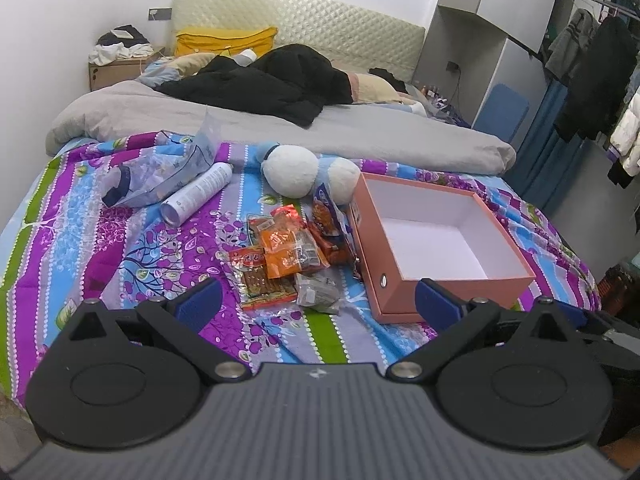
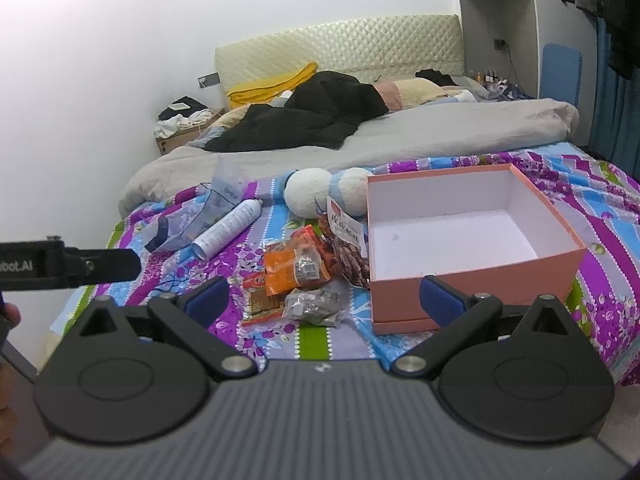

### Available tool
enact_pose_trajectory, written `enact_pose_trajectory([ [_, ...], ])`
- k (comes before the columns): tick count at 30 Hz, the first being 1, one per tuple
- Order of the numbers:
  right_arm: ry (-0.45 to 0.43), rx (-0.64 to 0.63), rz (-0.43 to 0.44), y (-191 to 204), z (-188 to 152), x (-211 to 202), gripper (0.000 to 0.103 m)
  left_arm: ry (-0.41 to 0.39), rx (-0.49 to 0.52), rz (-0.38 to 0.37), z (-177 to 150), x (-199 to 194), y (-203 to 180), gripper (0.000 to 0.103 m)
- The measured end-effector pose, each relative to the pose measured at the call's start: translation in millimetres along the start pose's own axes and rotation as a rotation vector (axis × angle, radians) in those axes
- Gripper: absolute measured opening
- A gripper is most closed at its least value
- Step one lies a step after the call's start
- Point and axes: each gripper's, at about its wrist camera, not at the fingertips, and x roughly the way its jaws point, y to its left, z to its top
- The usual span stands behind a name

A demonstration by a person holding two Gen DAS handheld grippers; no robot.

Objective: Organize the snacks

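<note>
Left gripper (image 1: 316,300): jaws spread wide, holding nothing, above the near edge of the patterned bedspread (image 1: 100,240).
Right gripper (image 2: 324,300): likewise apart and empty, facing the same spot.
Clutter at left: a clear pouch (image 1: 168,168) and a white spray can (image 1: 198,192), lying touching.
Snack packets (image 1: 284,256): heaped loose just left of the box, one tall bag (image 2: 346,248) leaning on its wall.
Pink box (image 1: 452,292): open and bare inside.
Progress: by appearances barely begun; every packet remains to be boxed.
</note>
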Motion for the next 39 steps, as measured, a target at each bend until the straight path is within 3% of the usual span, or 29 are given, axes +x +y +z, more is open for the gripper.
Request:
enact_pose_trajectory([
  [39,0.011,0.037,0.003,-1,-9,1,0.103,-0.008,-0.028,0.002,-6,-2,12,0.103],
])
